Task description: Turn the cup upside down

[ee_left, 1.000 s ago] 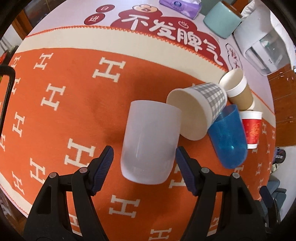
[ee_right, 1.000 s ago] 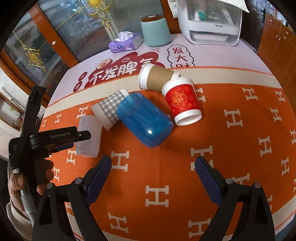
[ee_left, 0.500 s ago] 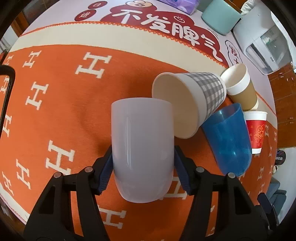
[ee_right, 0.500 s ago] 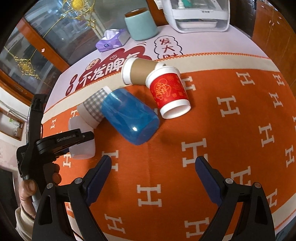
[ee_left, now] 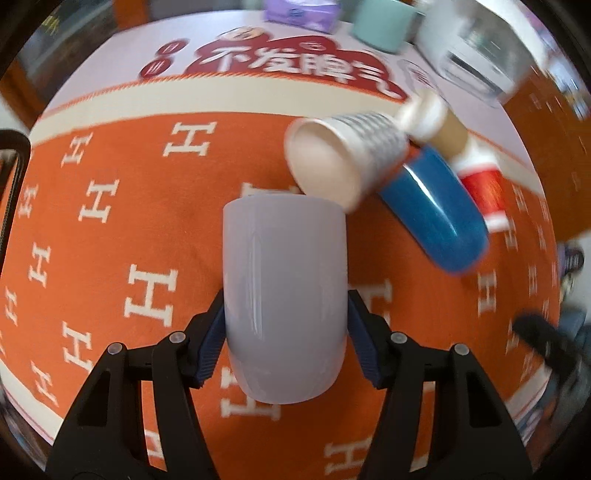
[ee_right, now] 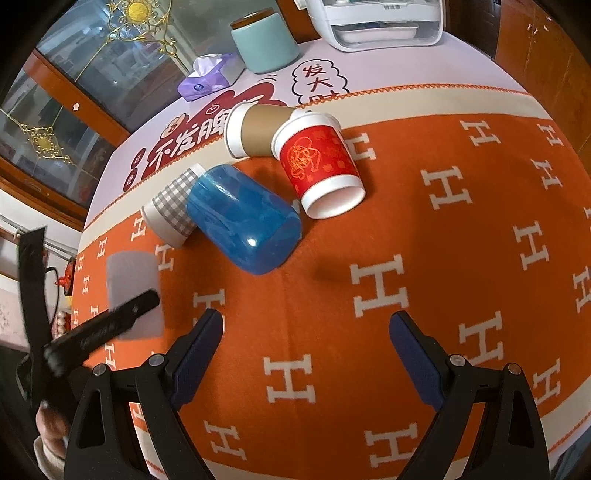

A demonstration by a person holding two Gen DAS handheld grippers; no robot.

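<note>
A frosted white plastic cup [ee_left: 284,291] is clamped between the blue pads of my left gripper [ee_left: 285,343], base toward the camera, mouth pointing away, raised off the orange cloth. It also shows blurred at the left of the right wrist view [ee_right: 133,291], with the left gripper [ee_right: 99,328] across it. My right gripper [ee_right: 306,354] is open and empty over the orange cloth, well to the right of the cup.
Lying on their sides on the orange H-patterned cloth [ee_right: 461,258]: a checked paper cup [ee_left: 343,155], a blue plastic cup [ee_right: 243,225], a brown-sleeved cup [ee_right: 258,129] and a red cup [ee_right: 321,166]. Behind stand a teal canister [ee_right: 266,40], a tissue box [ee_right: 207,77] and a white appliance [ee_right: 373,22].
My left gripper has closed on the frosted cup and lifted it off the cloth, drawing it away from the checked cup. The right gripper has stayed open and shifted slightly.
</note>
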